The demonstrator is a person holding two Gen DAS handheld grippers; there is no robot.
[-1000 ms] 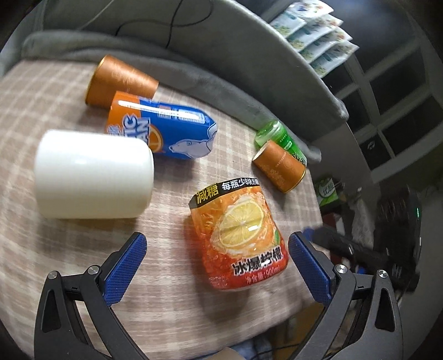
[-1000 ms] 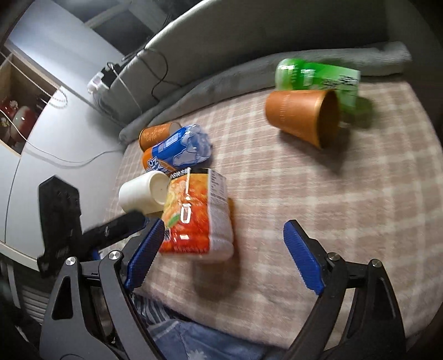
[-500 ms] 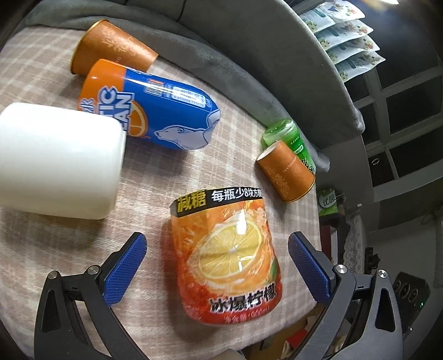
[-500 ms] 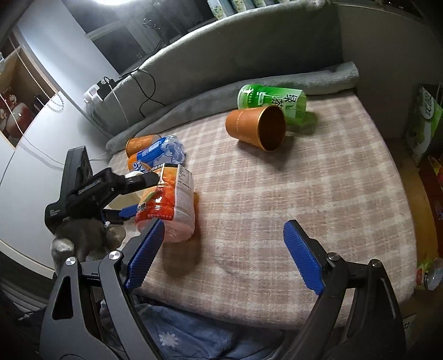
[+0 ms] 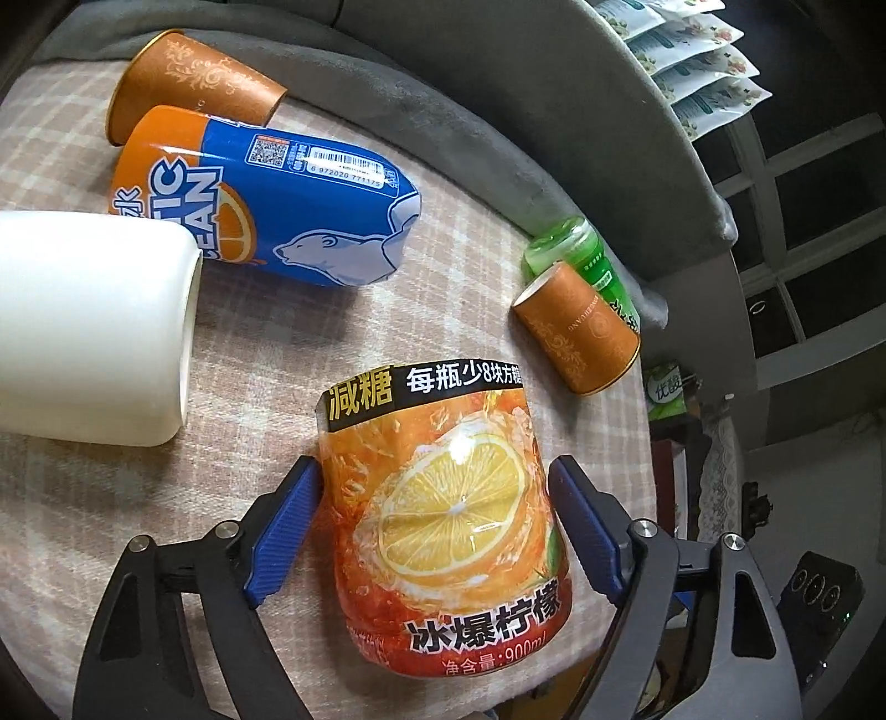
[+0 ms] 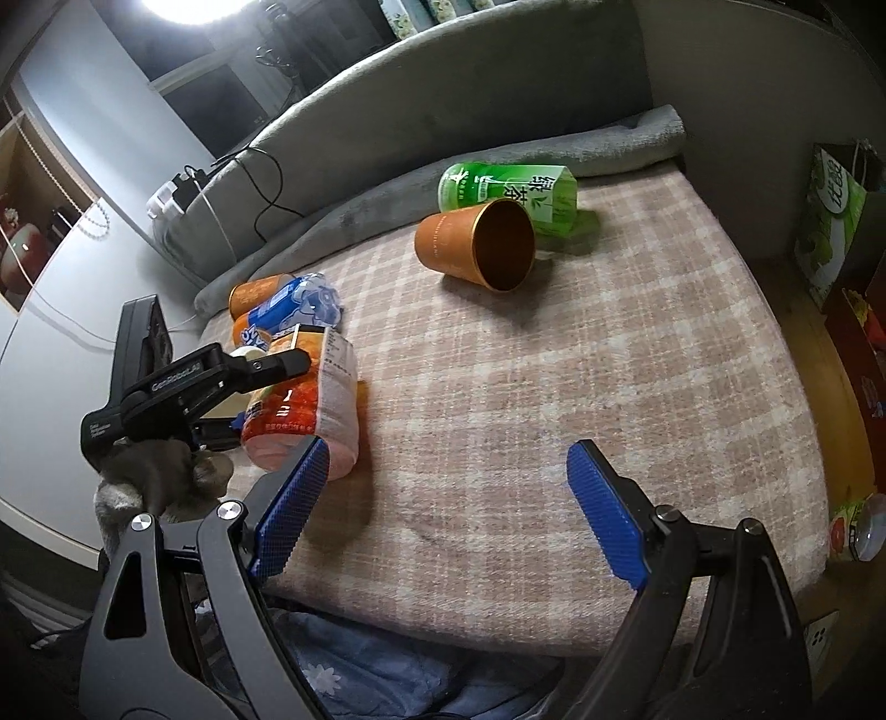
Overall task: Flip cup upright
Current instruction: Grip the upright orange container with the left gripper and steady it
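Left gripper: pads clamping lemon cup, lying on bed. Right gripper: jaws apart, holding nothing.

Lighting: dim room, one bright ceiling lamp blown out at far left in the right wrist view. Glare: white sheen on the lemon-label cup. Shadows: soft, beside the objects on the checked cloth. Distortion: strong fisheye bending, dark vignetted corners. Focus: sharp throughout.
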